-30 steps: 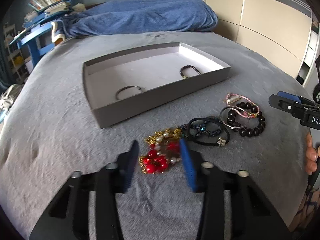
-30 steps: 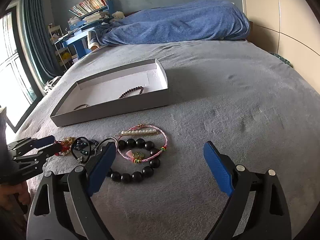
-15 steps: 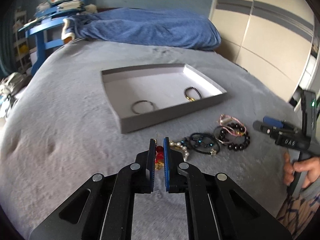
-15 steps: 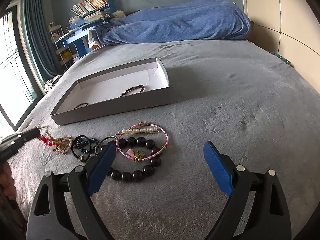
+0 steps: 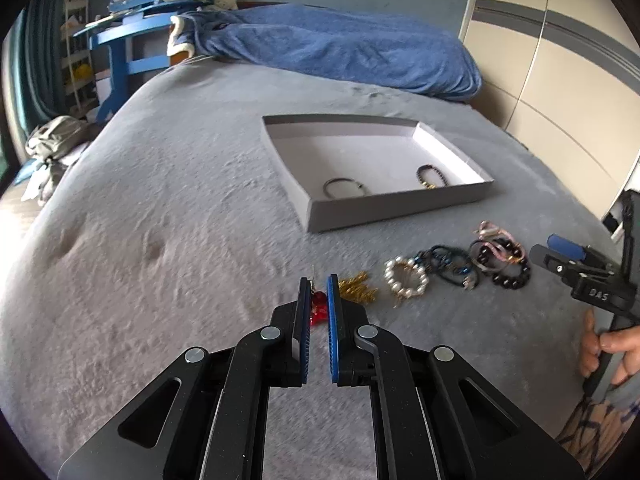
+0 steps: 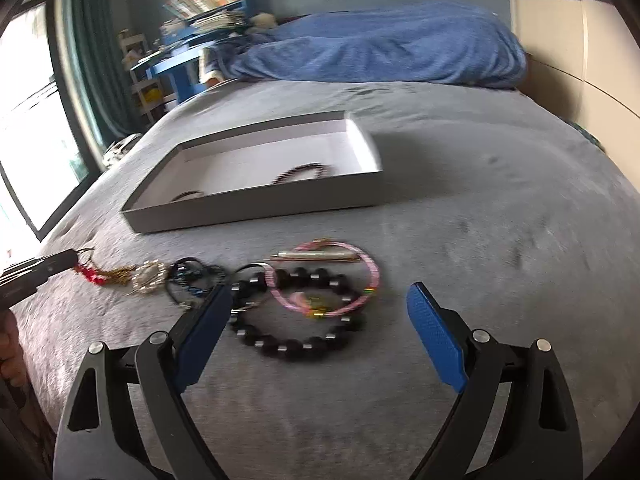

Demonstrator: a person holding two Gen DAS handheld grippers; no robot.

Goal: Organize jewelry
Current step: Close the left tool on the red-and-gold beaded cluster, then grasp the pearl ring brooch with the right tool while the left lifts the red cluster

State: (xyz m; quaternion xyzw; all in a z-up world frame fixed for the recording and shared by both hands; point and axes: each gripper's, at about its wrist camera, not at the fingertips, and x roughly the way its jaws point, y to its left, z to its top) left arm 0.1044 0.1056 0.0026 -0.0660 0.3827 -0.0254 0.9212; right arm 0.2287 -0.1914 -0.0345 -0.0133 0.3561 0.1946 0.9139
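My left gripper (image 5: pixel 319 286) is shut on a red bead and gold piece (image 5: pixel 318 307), its gold tassel (image 5: pixel 357 287) trailing on the bed; it also shows in the right wrist view (image 6: pixel 90 274). A grey tray (image 5: pixel 396 210) holds a thin dark ring (image 5: pixel 344 187) and a dark bead bracelet (image 5: pixel 431 175). Beside the tray lie a pearl bracelet (image 5: pixel 406 279), dark blue bands (image 5: pixel 450 265), a black bead bracelet (image 6: pixel 298 314) and a pink cord bracelet (image 6: pixel 326 278). My right gripper (image 6: pixel 320 300) is open above the black and pink bracelets.
All lies on a grey bedspread (image 5: pixel 180 220). A blue duvet (image 5: pixel 340 48) is heaped at the far end. A blue desk with books (image 5: pixel 132 36) stands far left, a wardrobe (image 5: pixel 580 80) at the right. The tray also shows in the right wrist view (image 6: pixel 256 212).
My left gripper closed on the red and gold piece and has pulled it left, away from the other jewelry. My right gripper stayed open and moved slightly toward the bracelets.
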